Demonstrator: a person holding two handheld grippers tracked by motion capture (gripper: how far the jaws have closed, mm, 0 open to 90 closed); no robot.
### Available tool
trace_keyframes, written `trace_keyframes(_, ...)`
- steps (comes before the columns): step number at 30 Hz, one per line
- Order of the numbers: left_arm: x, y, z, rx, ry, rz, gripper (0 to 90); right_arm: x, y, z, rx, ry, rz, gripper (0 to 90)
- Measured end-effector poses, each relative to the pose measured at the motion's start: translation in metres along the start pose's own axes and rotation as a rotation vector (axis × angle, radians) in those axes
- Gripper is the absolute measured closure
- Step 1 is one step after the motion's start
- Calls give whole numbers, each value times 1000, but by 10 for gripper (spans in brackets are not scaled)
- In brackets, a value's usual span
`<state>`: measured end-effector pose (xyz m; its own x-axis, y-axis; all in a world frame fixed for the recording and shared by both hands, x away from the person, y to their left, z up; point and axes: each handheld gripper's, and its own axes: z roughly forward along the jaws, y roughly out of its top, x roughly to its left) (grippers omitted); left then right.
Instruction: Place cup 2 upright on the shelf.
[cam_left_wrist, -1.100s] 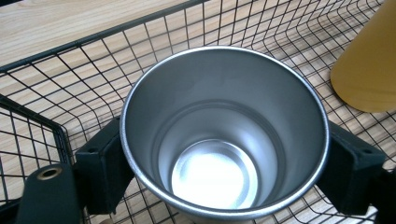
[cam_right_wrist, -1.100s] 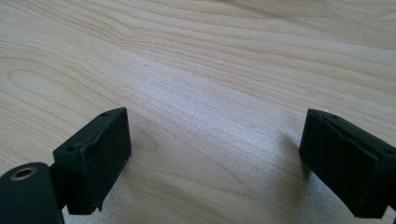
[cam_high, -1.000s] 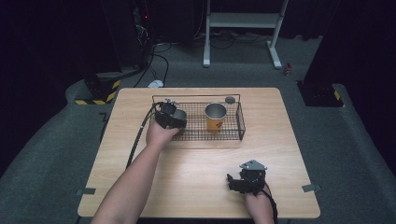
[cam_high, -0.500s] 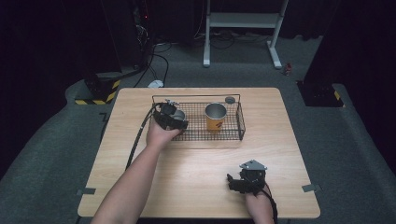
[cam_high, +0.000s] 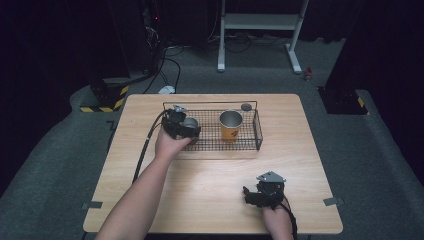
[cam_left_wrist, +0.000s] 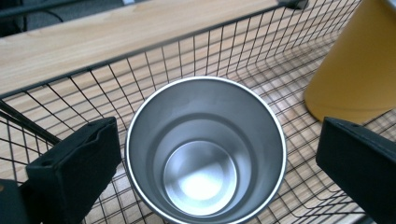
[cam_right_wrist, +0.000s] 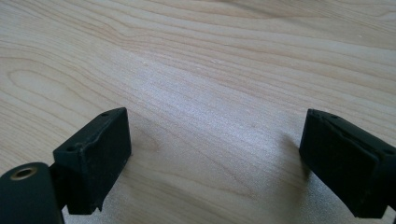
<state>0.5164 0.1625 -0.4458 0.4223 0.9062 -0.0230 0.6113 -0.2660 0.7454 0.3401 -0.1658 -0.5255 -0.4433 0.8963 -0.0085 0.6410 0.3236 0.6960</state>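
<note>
A steel cup (cam_left_wrist: 205, 154) stands upright in the left end of a black wire basket (cam_high: 257, 131) on the wooden table. My left gripper (cam_left_wrist: 217, 140) hangs over it with its jaws on either side of the rim. They have just been opening and stand apart from the cup, so the gripper is open. In the high view the left gripper (cam_high: 184, 128) covers most of that steel cup (cam_high: 190, 122). A yellow cup with a steel inside (cam_high: 230, 126) stands in the basket's right half. My right gripper (cam_high: 250, 195) rests open near the front edge, nothing between its jaws (cam_right_wrist: 215, 135).
A small grey disc (cam_high: 245, 107) lies on the table just beyond the basket's far rim. In the left gripper view the yellow cup (cam_left_wrist: 359, 70) stands close to the right jaw. A black cable (cam_high: 145, 147) trails from the left gripper over the table's left side.
The left gripper's jaws have spread apart around the steel cup in the basket. Both hands have stayed nearly where they were.
</note>
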Motion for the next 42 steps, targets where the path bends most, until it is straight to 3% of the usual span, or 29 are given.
trace_keyframes(3, 2, 0, -5, -10, 16, 7, 5, 0, 0, 0, 0, 0, 0, 91)
trace_keyframes(6, 3, -1, -8, -24, 8, -8, 6, 0, 0, 0, 0, 0, 0, 91)
trace_keyframes(24, 7, -13, -43, -92, -22, -8, 52, 0, 0, 0, 0, 2, -2, 91)
trace_keyframes(31, 13, -24, -56, -111, -42, -23, 102, 0, 0, 0, 0, 2, -1, 91)
trace_keyframes(38, 15, -35, -63, -113, -40, -9, 103, 0, 0, 0, 0, 2, -1, 91)
trace_keyframes(42, 17, -44, -71, -132, -61, -13, 115, 0, 0, 0, 0, 2, -1, 91)
